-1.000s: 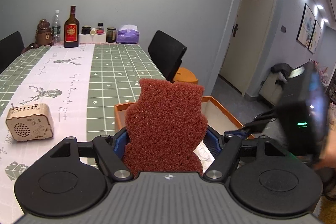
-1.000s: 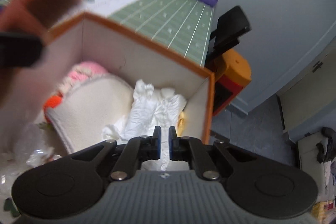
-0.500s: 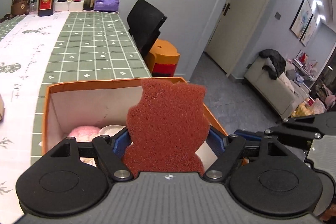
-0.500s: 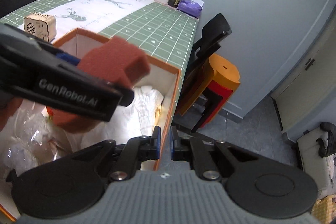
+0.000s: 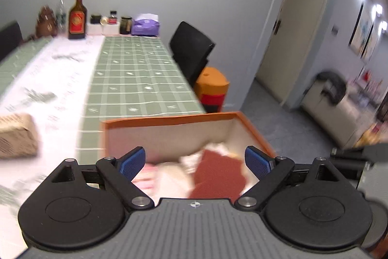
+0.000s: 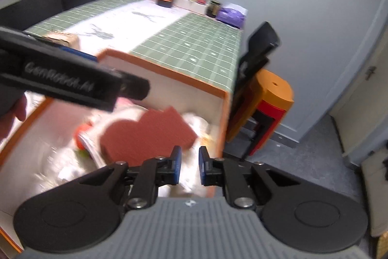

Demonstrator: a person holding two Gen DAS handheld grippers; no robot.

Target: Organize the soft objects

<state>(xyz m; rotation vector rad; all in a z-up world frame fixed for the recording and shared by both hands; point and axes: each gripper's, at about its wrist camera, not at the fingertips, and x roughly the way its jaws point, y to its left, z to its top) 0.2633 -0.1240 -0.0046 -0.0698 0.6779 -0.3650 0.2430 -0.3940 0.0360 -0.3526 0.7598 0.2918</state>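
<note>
A red-brown sponge (image 5: 218, 171) cut in an animal shape lies loose in the orange-rimmed white box (image 5: 169, 119), on top of white cloths and a pink soft thing. My left gripper (image 5: 195, 163) hangs above it, its jaws still opening wide, and its blue pads touch nothing. In the right wrist view the sponge (image 6: 145, 135) rests near the box's (image 6: 169, 72) right wall, and one finger of my left gripper (image 6: 72, 84) crosses above it. My right gripper (image 6: 189, 166) hovers over the box's near right corner. Its jaws are opening a narrow gap with nothing between them.
The box sits at the near end of a green checked table (image 5: 135, 79) with a white runner. A small wooden speaker (image 5: 17, 137) stands to its left, and bottles and jars (image 5: 77, 16) at the far end. A black chair (image 5: 191, 50) and an orange stool (image 5: 212, 86) stand on the right.
My left gripper has let go of the sponge, which dropped flat into the box, and its jaws have spread wide. The right gripper's jaws have parted slightly.
</note>
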